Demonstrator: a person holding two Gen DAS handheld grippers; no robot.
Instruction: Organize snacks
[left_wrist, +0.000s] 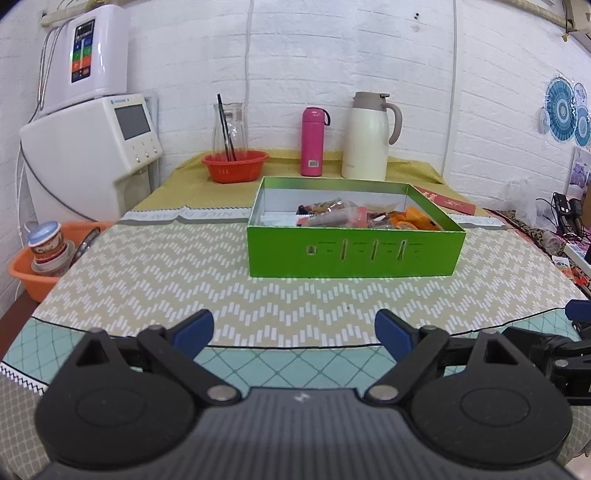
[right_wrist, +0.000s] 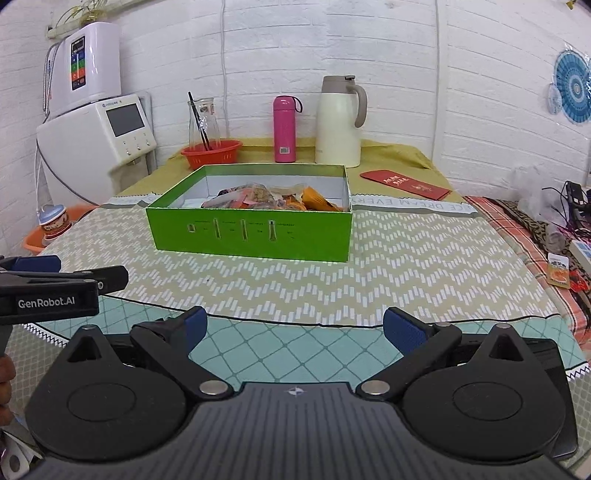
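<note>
Snacks (left_wrist: 354, 216) are all piled in the green box (left_wrist: 354, 251) sitting mid-table on the zigzag tablecloth (left_wrist: 184, 291), mostly heaped toward the right end of the box, with some bare floor showing at the left. Behind it along the wall: a cream thermos jug (left_wrist: 365, 136), pink bottle (left_wrist: 312, 142), and a red bowl (left_wrist: 234, 166) with a glass carafe standing in it. A red envelope (right_wrist: 404, 182) lies just past the box's right rear corner.

Both tongs are hanging back over the near table edge, well short of the box. Left gripper (left_wrist: 293, 334) has its jaws spread wide, nothing between them. Right gripper (right_wrist: 293, 328) same deal, wide and empty.

What I'd worry about: the wrappers look crinkly and tangled together, so pinching one probably drags a neighbor out with it. The box also looks like light cardboard, so bumping its near wall on the way in could shove it toward the bottle and jug. And with two grippers side by side, they could easily clash over that one opening.
</note>
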